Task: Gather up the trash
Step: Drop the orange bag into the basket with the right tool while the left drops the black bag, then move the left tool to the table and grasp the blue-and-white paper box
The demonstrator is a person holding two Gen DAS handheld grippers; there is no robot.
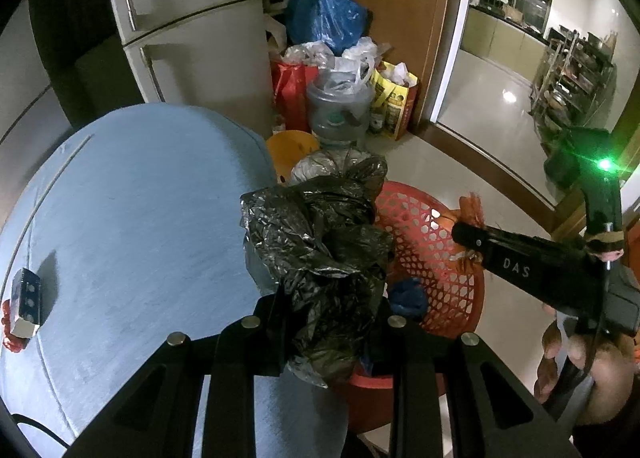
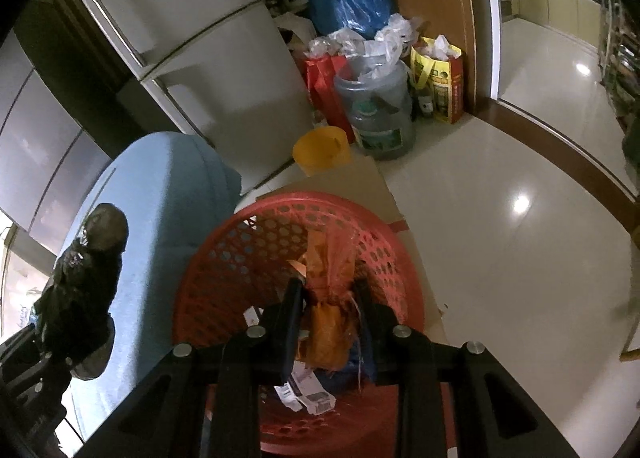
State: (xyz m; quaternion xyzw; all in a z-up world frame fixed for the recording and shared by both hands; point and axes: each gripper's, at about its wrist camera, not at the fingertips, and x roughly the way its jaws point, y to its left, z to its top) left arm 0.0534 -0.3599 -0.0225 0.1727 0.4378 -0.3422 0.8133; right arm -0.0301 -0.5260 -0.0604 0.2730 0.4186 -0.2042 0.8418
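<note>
A crumpled black plastic bag (image 1: pixel 320 258) is clamped between the jaws of the left hand-held gripper (image 1: pixel 328 322), bunched where the pinch is taken and hanging over the edge of the light blue counter (image 1: pixel 132 218) beside the red basket (image 1: pixel 432 250). It is judged thin, soft and very light; the film is glossy, so slipping through the pads is a risk unless several folds are caught together, as appears to be the case here.

Over on the other side, an orange wrapper (image 2: pixel 330 322) is pinched in the right hand-held gripper (image 2: pixel 330 314), whose jaws are drawn almost together on it, right above the open mouth of the red basket (image 2: pixel 224 258). The wrapper is gathered into a twist at the grip, with frayed film fanning out above; it too is taken to be featherweight and crinkly, easily torn if pulled hard. The twisted neck is judged the best place to be held, since the loose ends would simply slide out.

Paper scraps with printed labels (image 2: pixel 308 394) and something blue are seen lying at the basket's bottom. A small box (image 1: pixel 26 302) is left on the counter, well apart from the basket, with something red beneath it.
</note>
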